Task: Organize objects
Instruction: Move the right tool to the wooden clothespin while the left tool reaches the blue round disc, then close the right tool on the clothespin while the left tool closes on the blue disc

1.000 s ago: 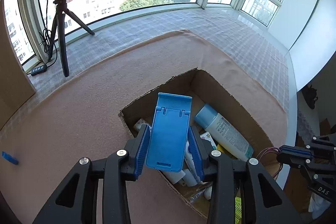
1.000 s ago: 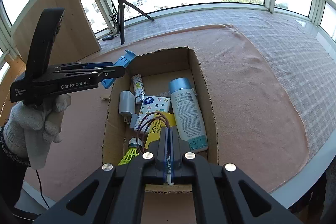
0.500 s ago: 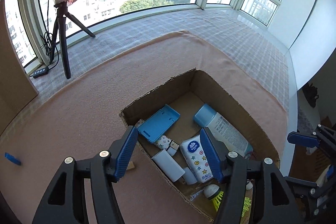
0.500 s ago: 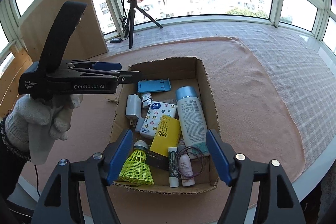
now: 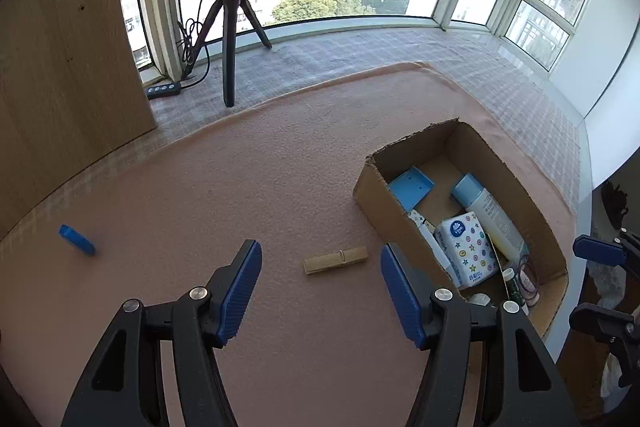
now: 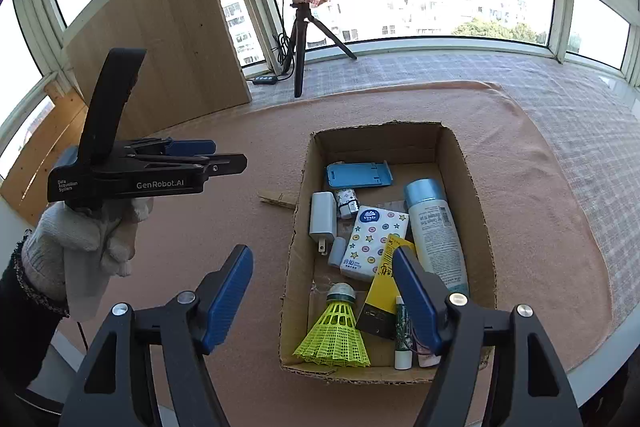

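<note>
Box (image 6: 460,163) on the counter's right side already holds most items: stand (image 6: 358,175), tissues (image 6: 374,235), bottle (image 6: 436,235), shuttlecock (image 6: 334,331). I see a clothespin (image 5: 335,260) just left of it and a blue piece (image 5: 77,239) near the counter's left edge left to collect. My left tool (image 5: 320,287) and right tool (image 6: 322,297) are both spread, pinching nothing.
</note>
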`<action>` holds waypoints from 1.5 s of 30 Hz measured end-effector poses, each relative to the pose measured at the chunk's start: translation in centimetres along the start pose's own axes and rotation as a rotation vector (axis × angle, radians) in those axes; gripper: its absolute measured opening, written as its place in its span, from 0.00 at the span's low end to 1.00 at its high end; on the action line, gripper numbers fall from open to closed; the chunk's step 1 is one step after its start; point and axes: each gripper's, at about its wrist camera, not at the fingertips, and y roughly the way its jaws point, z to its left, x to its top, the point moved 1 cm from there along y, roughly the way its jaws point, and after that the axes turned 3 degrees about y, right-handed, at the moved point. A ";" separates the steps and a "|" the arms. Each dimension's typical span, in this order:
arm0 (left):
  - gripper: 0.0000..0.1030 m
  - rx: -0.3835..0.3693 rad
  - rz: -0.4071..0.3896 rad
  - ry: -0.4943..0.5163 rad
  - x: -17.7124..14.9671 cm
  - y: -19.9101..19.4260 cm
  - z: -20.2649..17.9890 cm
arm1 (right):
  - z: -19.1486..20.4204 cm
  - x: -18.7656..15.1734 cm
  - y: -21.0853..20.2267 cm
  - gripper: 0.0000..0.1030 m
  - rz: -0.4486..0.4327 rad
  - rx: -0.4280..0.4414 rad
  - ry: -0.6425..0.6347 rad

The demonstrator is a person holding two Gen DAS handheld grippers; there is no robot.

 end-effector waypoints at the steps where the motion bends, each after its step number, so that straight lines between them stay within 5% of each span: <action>1: 0.64 0.011 0.000 -0.011 -0.4 -0.4 1.0 | 0.6 0.1 0.3 0.67 0.004 0.011 -0.003; 11: 0.64 0.076 0.024 -0.094 -4.7 -2.9 10.0 | 7.9 -0.7 5.5 0.67 0.059 0.098 0.021; 27: 0.64 0.074 0.030 -0.163 -9.9 -2.8 19.9 | 9.2 -1.4 16.3 0.67 0.071 -0.137 0.210; 45: 0.72 0.068 -0.001 -0.194 -9.1 1.7 23.7 | 8.1 0.6 21.6 0.67 0.028 -0.306 0.199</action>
